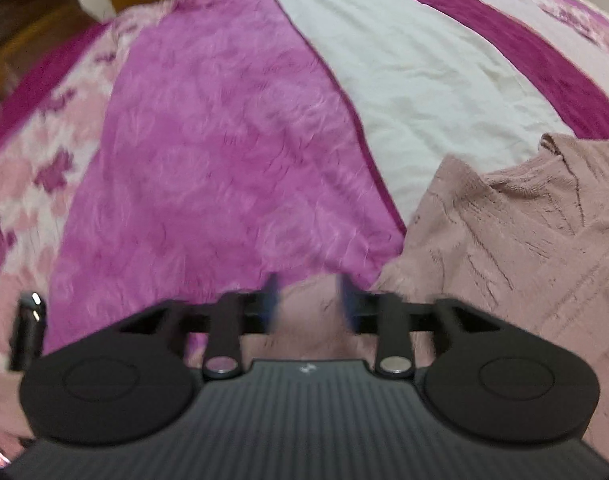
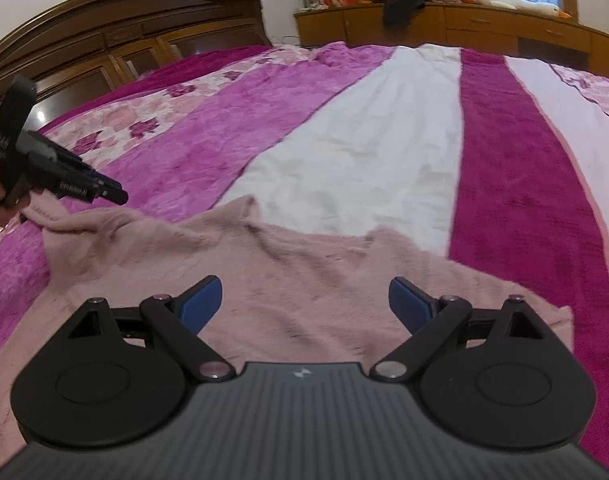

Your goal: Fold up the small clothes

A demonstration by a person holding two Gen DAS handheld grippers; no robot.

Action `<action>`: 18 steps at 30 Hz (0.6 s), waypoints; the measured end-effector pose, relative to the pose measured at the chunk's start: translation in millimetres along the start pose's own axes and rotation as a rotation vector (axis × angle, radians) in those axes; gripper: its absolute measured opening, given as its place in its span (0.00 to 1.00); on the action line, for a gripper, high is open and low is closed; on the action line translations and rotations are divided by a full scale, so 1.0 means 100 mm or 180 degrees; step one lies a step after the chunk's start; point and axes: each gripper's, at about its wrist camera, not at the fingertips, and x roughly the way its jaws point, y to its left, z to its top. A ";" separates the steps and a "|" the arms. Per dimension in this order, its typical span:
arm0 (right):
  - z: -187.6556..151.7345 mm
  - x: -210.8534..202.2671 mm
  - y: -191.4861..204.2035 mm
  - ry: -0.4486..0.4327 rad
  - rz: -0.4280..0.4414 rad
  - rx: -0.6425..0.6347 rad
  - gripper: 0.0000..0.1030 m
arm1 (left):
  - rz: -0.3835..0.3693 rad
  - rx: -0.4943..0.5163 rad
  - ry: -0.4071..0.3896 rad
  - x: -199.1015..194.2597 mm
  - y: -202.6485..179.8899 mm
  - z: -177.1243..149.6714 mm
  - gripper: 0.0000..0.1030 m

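Dusty-pink knit sweater [image 2: 288, 280] lies spread and rumpled on the striped bedspread [image 2: 512, 168]. Left gripper [image 1: 310, 300] over its left edge, jaws apart, nothing pinched. Right gripper [image 2: 304, 304] above the near hem, jaws wide, empty. Judgement — smooth the panel flat first, then pinch matching edges so the fold lands square

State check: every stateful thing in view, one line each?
Dusty-pink knitted sweater: lying rumpled on the bed, released, not neatly folded.
Left gripper: open, nothing pinched, above the sweater's edge.
Right gripper: open wide, empty, over the sweater.
Striped pink-and-white bedspread: spread flat.
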 end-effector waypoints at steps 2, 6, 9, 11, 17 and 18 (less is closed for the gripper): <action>-0.05 -0.03 0.13 0.0018 0.0030 -0.0054 0.92 | -0.0018 -0.0062 -0.0031 -0.01 0.08 -0.06 0.64; -0.18 -0.09 0.34 0.0052 0.0037 -0.0140 0.92 | 0.0082 0.0024 -0.0125 0.04 0.14 -0.07 0.63; -0.25 -0.15 0.43 0.0066 0.0014 -0.0153 0.92 | 0.0023 0.0004 -0.0029 0.17 0.16 -0.07 0.63; -0.29 -0.20 0.45 0.0063 -0.0010 -0.0136 0.92 | -0.0062 0.0029 0.0080 0.27 0.16 -0.09 0.63; -0.37 -0.32 0.40 0.0030 -0.0117 0.0027 0.92 | -0.0076 0.0224 0.0033 0.28 -0.06 -0.32 0.10; -0.38 -0.33 0.38 0.0025 -0.0128 0.0064 0.92 | 0.0005 0.0253 -0.0091 0.18 -0.10 -0.36 0.09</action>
